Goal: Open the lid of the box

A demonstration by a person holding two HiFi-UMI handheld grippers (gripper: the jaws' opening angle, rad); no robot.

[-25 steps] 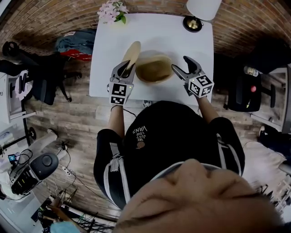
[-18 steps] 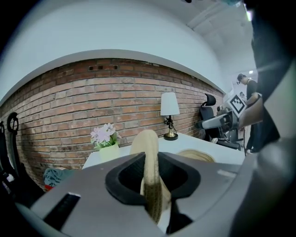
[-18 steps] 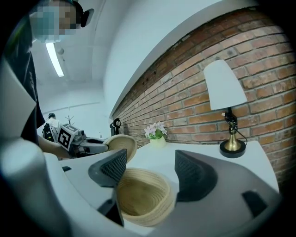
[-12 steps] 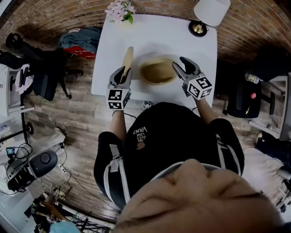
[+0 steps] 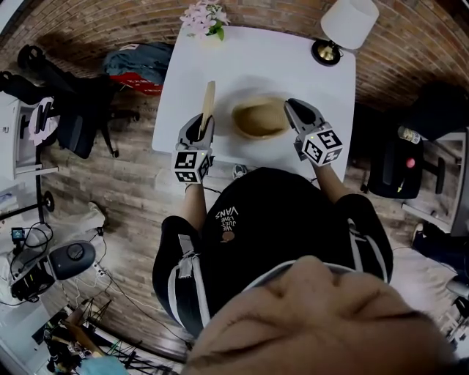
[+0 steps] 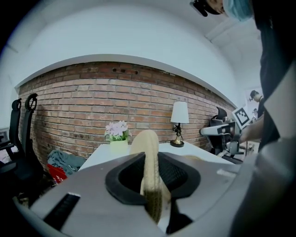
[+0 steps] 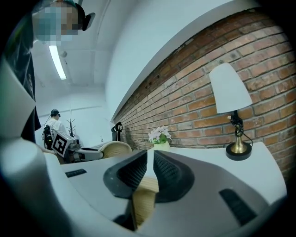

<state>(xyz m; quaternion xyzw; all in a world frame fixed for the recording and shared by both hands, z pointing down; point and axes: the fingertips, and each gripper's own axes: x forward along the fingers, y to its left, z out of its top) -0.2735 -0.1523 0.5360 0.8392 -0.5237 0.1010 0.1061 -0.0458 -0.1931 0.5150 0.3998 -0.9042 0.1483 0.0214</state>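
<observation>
A round woven box (image 5: 258,119) stands uncovered on the white table (image 5: 264,58). My left gripper (image 5: 203,121) is to its left, shut on the woven lid (image 5: 208,99), which stands on edge clear of the box. In the left gripper view the lid (image 6: 149,157) rises between the jaws of the left gripper (image 6: 150,159). My right gripper (image 5: 293,110) sits at the box's right side; its jaws have just been closing and now pinch the box's rim (image 7: 143,199). The right gripper view also takes in the lid (image 7: 115,148) and the left gripper (image 7: 88,154).
A white-shaded lamp (image 5: 350,22) stands at the table's far right corner and a pot of pink flowers (image 5: 205,16) at the far left. Office chairs (image 5: 66,117) and a bundle of clothes (image 5: 139,62) are on the floor to the left; dark equipment (image 5: 399,154) stands to the right.
The lid has rolled from showing its broad face to standing edge-on, a little farther left of the box. The right gripper's wide jaws have come together on the box's right rim.
</observation>
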